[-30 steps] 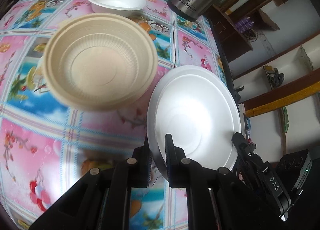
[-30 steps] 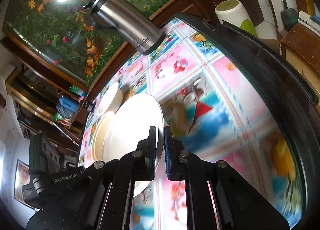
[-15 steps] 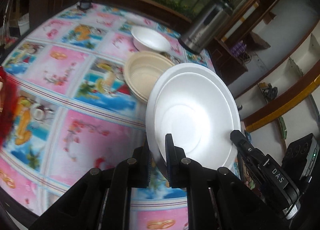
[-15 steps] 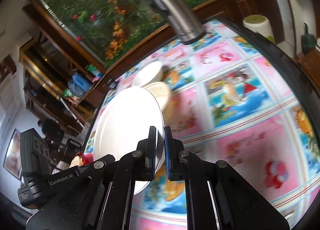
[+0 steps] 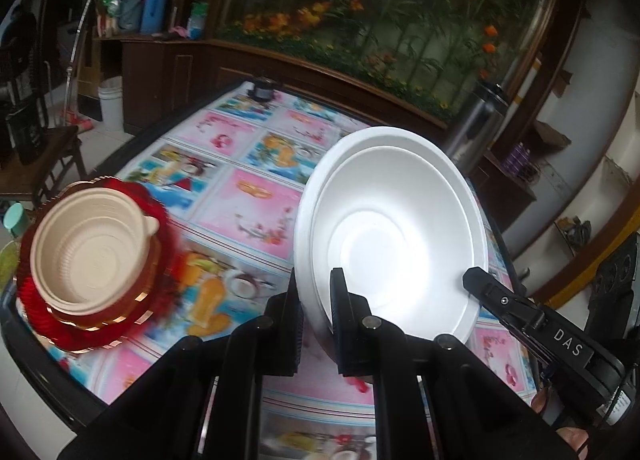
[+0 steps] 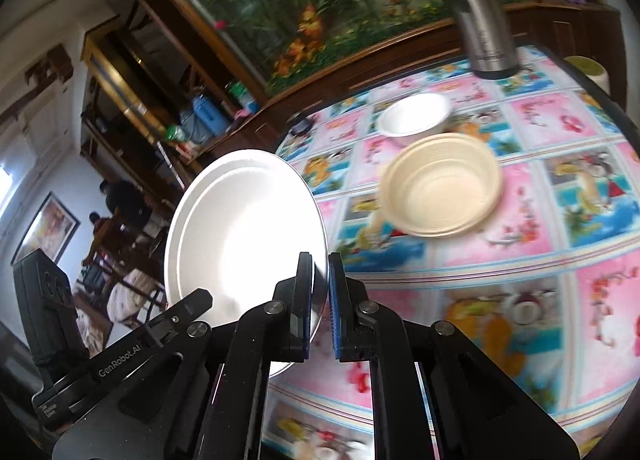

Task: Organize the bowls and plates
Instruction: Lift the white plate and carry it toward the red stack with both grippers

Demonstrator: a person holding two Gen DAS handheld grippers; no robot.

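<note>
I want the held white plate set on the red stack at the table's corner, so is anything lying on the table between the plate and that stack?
Nothing visible does. The white foam plate, pinched at opposite rims by the left tongs and right tongs, has only bare floral tablecloth between it and the red plate stack, which already carries a beige ribbed bowl.

White plate (image 5: pixel 400 227), beige bowl (image 6: pixel 440 183), red scalloped plate (image 5: pixel 160 260), pink-and-blue pictured tablecloth (image 6: pixel 560 260)

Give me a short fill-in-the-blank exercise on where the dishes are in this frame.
1. Both tools grip the rim of the white ____, the left tool on one side and the right tool opposite.
2. The beige bowl near the table's corner sits on a ____ dish.
3. The steel flask stands ____ on the table.

Missing words: plate; red; upright
</note>
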